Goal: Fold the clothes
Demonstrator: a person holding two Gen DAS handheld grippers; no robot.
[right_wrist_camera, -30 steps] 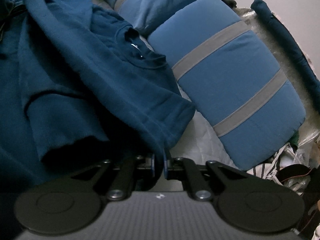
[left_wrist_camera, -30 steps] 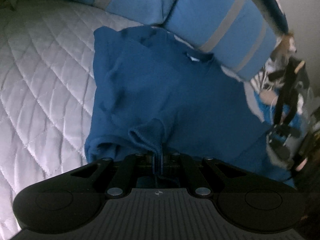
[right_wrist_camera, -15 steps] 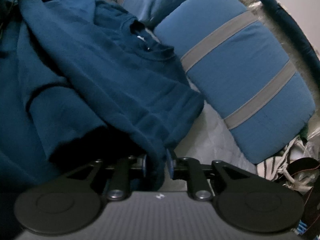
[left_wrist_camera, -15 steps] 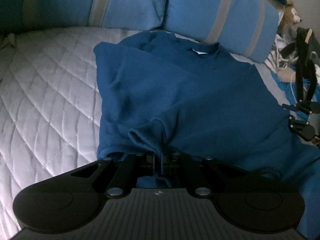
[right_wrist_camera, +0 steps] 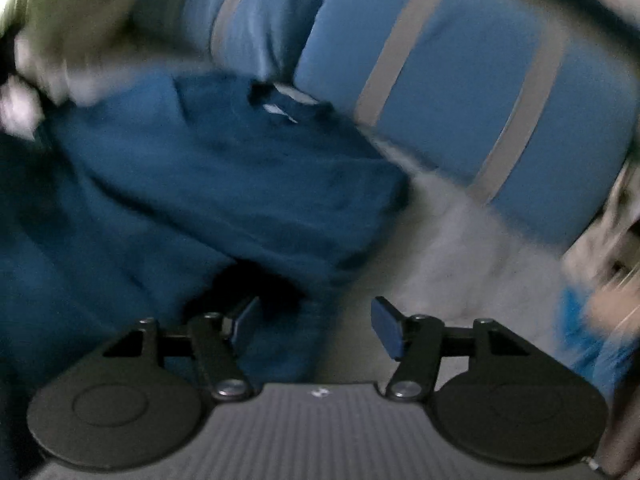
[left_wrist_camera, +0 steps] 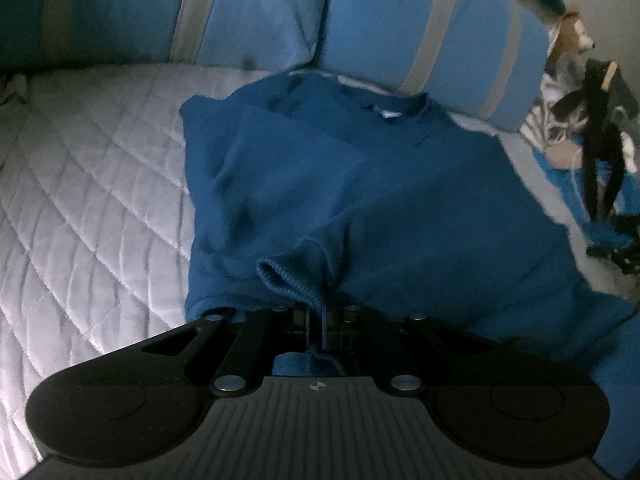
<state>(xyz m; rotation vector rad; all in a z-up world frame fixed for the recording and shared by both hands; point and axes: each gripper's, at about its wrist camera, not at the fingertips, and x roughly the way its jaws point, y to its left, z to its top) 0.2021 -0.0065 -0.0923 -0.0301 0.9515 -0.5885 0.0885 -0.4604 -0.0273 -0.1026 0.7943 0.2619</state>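
**Blue sweater on the quilted bed, left tool pinching a cuff, right tool spread wide**

The blue sweater (left_wrist_camera: 400,208) lies on the white quilted bed (left_wrist_camera: 88,184), its neckline and small white label toward the striped blue pillows (left_wrist_camera: 424,28) that line the head of the bed. One sleeve is folded across the sweater's body, and its ribbed cuff (left_wrist_camera: 292,272) curls up at the near edge of the sweater.

The left tool (left_wrist_camera: 316,320) has its jaws closed together on that cuff; a bit of the knit pokes through behind the fingers.

The right tool (right_wrist_camera: 312,324) stands with its jaws wide apart and nothing between them. It hovers over the sweater's near edge, where blue cloth gives way to bare bed. This view is smeared by motion blur, so finer detail of the cloth edge cannot be told.

Beyond the sweater's left edge, in the left wrist view, the bed is bare quilt, broad open room. Past the sweater's opposite edge only a narrow strip of bed shows before a cluttered heap of cloth and dark straps (left_wrist_camera: 600,160). The pillows touch or nearly touch the sweater's collar edge.
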